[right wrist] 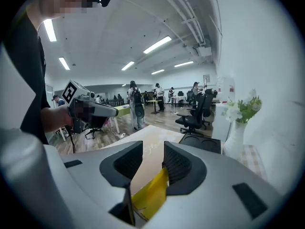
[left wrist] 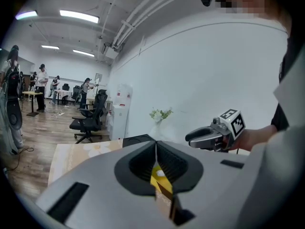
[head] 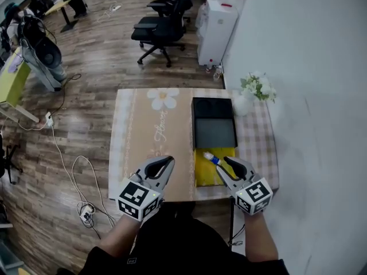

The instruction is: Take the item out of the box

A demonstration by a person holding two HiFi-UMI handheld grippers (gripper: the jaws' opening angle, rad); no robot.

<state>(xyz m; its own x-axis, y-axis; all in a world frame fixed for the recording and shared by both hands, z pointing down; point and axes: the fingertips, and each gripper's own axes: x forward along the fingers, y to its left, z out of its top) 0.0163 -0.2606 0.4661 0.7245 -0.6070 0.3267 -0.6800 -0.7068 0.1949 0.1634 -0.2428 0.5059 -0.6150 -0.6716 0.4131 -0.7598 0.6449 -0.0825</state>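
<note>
Office room with a wood floor, and the bench (head: 117, 171) sits against a white wall under a beige daisy-print cloth (head: 155, 148).

The left tongs (head: 166, 162) are pressed together on nothing and hover over the cloth just left of the box. The right tongs (head: 225, 166) are spread apart with nothing between them, tips over the open yellow box (head: 207, 176) at the bench's near edge. The item (head: 211, 158), a small white thing with a blue end, lies at the box's far side, just beside the right tongs' tips.

What could go wrong, imo: the item looks small, smooth and rounded, so hard tongs closing off-centre could squirt it sideways or shove it into the corner. The box looks like light glossy card and nothing pins it down. A snagged wall could drag it along or tip it off the near edge. The left tongs could probably steady it.

Further out, a matte black tray (head: 213, 122) with round hollows touches the box's far side and looks rigid. Beside its far corner stands a white vase (head: 243, 105) of flowers, tall and narrow. A wide swing could easily knock it over.
</note>
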